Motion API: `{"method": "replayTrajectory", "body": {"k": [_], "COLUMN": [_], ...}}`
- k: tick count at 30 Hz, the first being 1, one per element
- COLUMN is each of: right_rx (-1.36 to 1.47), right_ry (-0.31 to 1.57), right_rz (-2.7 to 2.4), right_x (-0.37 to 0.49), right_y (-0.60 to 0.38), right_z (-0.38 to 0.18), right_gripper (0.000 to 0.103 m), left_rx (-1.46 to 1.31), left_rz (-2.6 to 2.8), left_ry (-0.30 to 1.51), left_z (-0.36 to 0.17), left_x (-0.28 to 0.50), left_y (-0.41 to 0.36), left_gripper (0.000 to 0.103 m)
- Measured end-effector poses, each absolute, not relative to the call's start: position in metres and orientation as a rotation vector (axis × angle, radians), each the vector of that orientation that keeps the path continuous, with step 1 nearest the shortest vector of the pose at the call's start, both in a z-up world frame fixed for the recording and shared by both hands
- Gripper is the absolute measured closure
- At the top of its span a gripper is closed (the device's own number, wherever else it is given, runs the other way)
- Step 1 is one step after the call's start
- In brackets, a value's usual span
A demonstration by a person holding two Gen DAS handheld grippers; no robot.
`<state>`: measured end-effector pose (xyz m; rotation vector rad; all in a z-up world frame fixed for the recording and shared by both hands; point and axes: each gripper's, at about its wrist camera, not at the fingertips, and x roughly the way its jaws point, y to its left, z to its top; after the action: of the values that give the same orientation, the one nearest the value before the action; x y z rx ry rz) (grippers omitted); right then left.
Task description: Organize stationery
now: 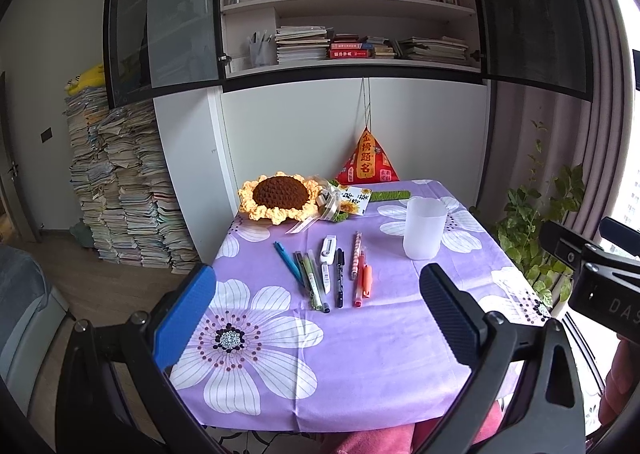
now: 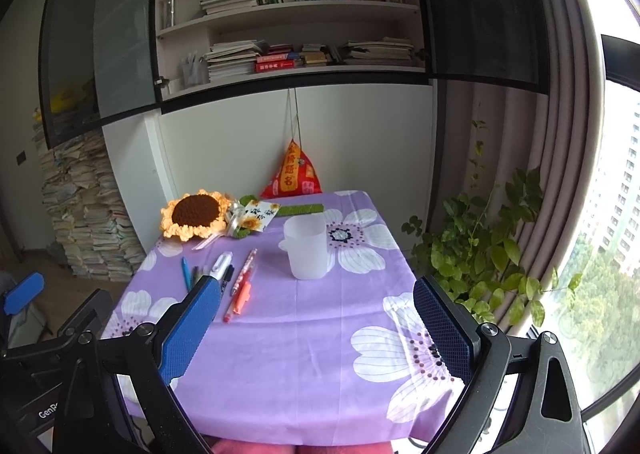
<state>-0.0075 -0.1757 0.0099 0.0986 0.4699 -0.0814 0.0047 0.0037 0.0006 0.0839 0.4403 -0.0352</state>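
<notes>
The left gripper (image 1: 314, 324) hovers level above the near edge of the tabletop (image 1: 360, 374), its fingers (image 1: 184, 318) spread wide and gripping nothing. The right gripper (image 2: 316, 328) is held likewise beside it, fingers (image 2: 186, 330) parted and empty. Both point toward the far wall. The pens (image 1: 328, 274) lie in a loose row at the middle of the purple flowered cloth, with a translucent cup (image 1: 425, 228) standing upright to their right, apart from them.
</notes>
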Motion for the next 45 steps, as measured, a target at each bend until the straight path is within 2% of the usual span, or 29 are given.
{"method": "replayTrajectory", "body": {"k": [45], "right_rx": [0.092], "right_ry": [0.502], "right_rz": [-0.088], "right_x": [0.009], "right_y": [-0.179], "right_z": [0.004], "right_gripper": [0.006], "left_rx": [0.078], "left_rz": [-0.03], "left_ry": [0.493], "left_z": [-0.008], "left_x": [0.023], "left_y": [0.003], "left_gripper": [0.001]}}
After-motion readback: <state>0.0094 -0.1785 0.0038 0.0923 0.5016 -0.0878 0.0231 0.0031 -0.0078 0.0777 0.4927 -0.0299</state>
